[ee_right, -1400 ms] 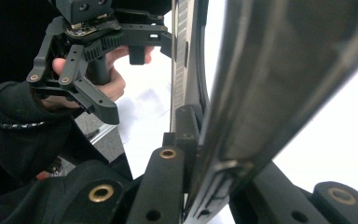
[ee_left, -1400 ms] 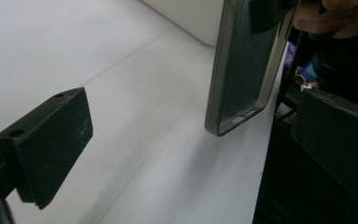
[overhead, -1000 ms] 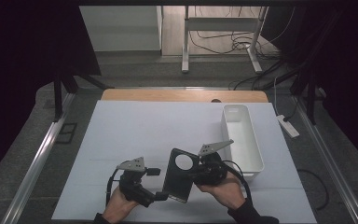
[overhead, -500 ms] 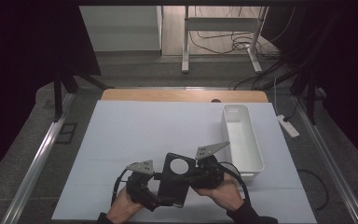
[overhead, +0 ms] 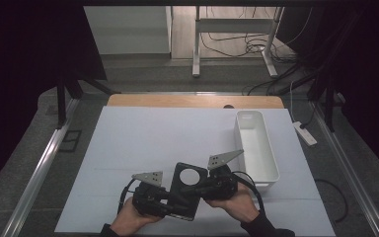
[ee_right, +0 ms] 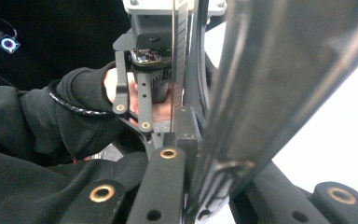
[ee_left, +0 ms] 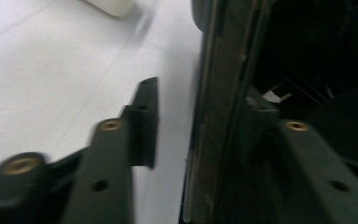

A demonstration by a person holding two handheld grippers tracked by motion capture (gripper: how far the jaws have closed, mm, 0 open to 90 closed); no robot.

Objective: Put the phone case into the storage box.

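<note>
At the near edge of the white table [overhead: 143,143], you hold a flat black panel with a round hole [overhead: 185,190] up between your two tools. Your right gripper [overhead: 203,187] is clamped tight on the panel's right edge; in the right gripper view that edge [ee_right: 242,116] runs up between its closed jaws. Your left gripper [overhead: 170,205] has just been closing: in the left gripper view the panel's lower edge [ee_left: 214,140] stands between its jaws, one jaw apart from it and the other close against it, not yet pressing from both sides.

This looks like a handover or a two-handed carry. Next, finish the left grip before the right lets go.

A white bin [overhead: 256,148] sits well apart, to the right. The left gripper view is blurred, and the panel's underside is hidden.
</note>
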